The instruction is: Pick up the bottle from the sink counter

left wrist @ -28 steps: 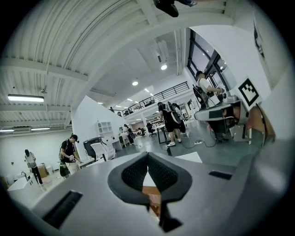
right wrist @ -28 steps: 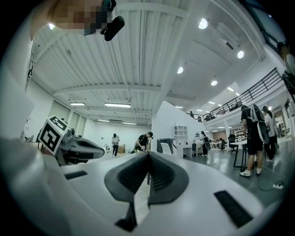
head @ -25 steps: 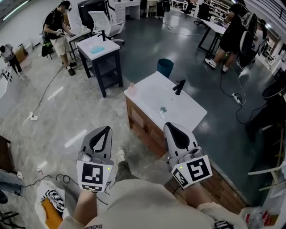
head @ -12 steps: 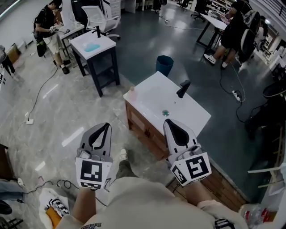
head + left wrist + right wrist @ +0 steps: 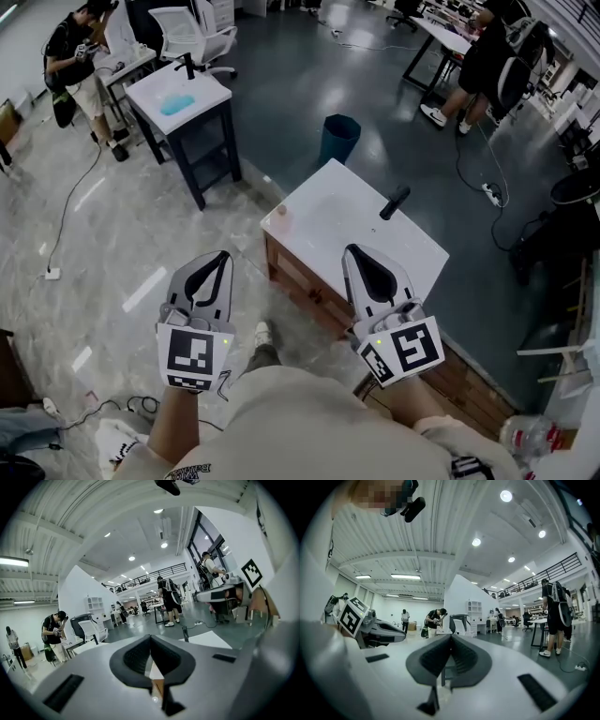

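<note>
A small pinkish bottle [image 5: 279, 215] stands upright on the near left corner of the white sink counter [image 5: 349, 217], which carries a black faucet [image 5: 395, 202] at its far side. My left gripper [image 5: 221, 256] is held over the floor, left of the counter and short of the bottle, jaws shut and empty. My right gripper [image 5: 352, 250] hovers at the counter's near edge, jaws shut on nothing. In the left gripper view the closed gripper [image 5: 150, 637] points toward the counter top [image 5: 208, 640] and faucet [image 5: 184, 633]. The right gripper view shows its closed gripper [image 5: 451, 637] and no bottle.
A teal waste bin [image 5: 338, 139] stands beyond the counter. A dark-legged table with a white top [image 5: 178, 98] and a white office chair [image 5: 192, 33] are at the far left. People stand at the far left [image 5: 70, 56] and far right [image 5: 483, 66]. Cables lie on the floor.
Both grippers have travelled forward together as the person walks; the counter and bottle now sit nearer and lower in the head view. Both stay shut.
</note>
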Demonstrator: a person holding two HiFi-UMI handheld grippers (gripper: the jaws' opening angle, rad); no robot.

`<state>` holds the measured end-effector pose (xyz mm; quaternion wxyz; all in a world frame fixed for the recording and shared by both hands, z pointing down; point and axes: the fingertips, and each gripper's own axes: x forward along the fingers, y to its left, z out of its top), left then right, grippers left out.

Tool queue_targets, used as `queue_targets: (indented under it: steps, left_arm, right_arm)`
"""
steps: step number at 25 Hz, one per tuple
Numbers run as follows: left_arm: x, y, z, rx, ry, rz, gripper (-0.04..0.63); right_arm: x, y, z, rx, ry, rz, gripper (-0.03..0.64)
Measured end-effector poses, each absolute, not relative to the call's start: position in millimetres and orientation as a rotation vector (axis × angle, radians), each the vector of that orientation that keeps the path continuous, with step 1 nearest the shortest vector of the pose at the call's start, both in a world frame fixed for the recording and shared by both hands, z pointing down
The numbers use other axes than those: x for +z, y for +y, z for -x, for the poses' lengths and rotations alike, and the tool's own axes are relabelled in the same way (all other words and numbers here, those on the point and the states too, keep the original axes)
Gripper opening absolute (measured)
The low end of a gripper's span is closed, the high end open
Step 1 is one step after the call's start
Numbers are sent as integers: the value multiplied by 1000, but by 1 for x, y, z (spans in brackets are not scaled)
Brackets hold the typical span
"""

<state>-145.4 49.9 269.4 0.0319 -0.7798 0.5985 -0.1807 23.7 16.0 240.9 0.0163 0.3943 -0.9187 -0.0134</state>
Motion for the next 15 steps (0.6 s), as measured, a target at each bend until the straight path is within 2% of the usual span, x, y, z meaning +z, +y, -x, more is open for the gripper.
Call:
queue_targets:
  steps: [8,15]
  left_arm:
    - [262,-49,211,-558,1773,2445,6]
    - [264,-110,231,-565,1688,2492,6]
  right_arm:
    - [230,-71,39,-48,-2819,-1305,-3]
    - [229,-125,60,-51,-2775,-1398,-3]
